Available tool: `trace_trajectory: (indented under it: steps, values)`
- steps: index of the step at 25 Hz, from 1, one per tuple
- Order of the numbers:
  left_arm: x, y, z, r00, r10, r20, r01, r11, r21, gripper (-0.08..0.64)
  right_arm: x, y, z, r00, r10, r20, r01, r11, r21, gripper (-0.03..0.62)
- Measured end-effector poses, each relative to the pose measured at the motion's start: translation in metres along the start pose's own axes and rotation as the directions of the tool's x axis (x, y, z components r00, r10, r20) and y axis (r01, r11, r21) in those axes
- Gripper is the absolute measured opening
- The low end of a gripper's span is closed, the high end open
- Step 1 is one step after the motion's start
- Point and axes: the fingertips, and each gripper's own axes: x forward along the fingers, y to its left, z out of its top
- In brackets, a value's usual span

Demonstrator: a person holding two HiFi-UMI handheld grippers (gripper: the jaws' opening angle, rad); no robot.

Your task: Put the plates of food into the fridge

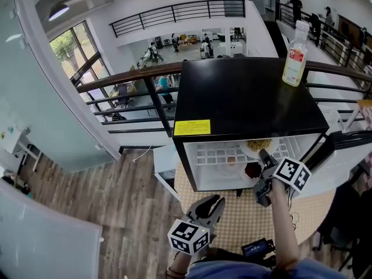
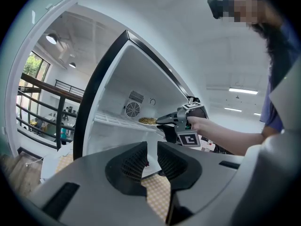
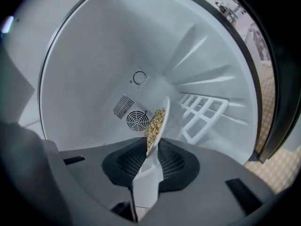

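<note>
- Head view: the black fridge (image 1: pixel 250 97) stands open on the table (image 1: pixel 232 225). The right hand-held gripper (image 1: pixel 264 156) reaches to the plate of yellowish food (image 1: pixel 258 146), which is at the upper white shelf (image 1: pixel 215 154). A second plate (image 1: pixel 251 170), with dark food, lies lower inside.
- Left gripper view: the left hand-held gripper (image 2: pixel 152 154) hangs outside the fridge. Its jaws are narrowly apart, with nothing between them.
- Right gripper view: the jaws stand slightly apart around the thin rim of the plate, and the ribbed pads (image 3: pixel 171 162) seem not to press it. The plate looks glazed, stiff, smooth and breakable, and its loose food may slide. I judge that the rim is the place to grip, with the plate kept level.
</note>
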Motion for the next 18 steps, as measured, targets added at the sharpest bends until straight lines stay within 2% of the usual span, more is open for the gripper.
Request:
trace_trajectory:
  steps: [2,4,9,15,18]
  values:
    - [0.001,0.001,0.001,1.0,0.001,0.001,-0.001,1.0,-0.001,0.075,0.002,0.0,0.0,1.0,-0.027,-0.014,0.025,0.996,-0.088,0.07]
    - [0.002,0.002,0.002,1.0,0.0,0.005,0.0,1.0,0.0,0.075,0.002,0.001,0.0,0.999,-0.038,-0.026,0.035,0.991,-0.133,0.078]
    - [0.004,0.002,0.004,1.0,-0.006,0.01,0.006,1.0,0.002,0.075,0.003,0.001,0.001,0.998,-0.033,-0.056,0.026,0.992,-0.127,0.094]
    - [0.007,0.002,0.007,1.0,-0.011,0.016,0.011,1.0,0.004,0.075,-0.003,0.002,0.003,0.998,-0.045,-0.051,0.032,0.974,-0.222,0.123]
    - [0.007,0.002,0.007,1.0,-0.01,0.016,0.01,1.0,0.005,0.075,-0.008,0.0,-0.002,0.998,-0.038,-0.046,0.027,0.976,-0.214,0.139]
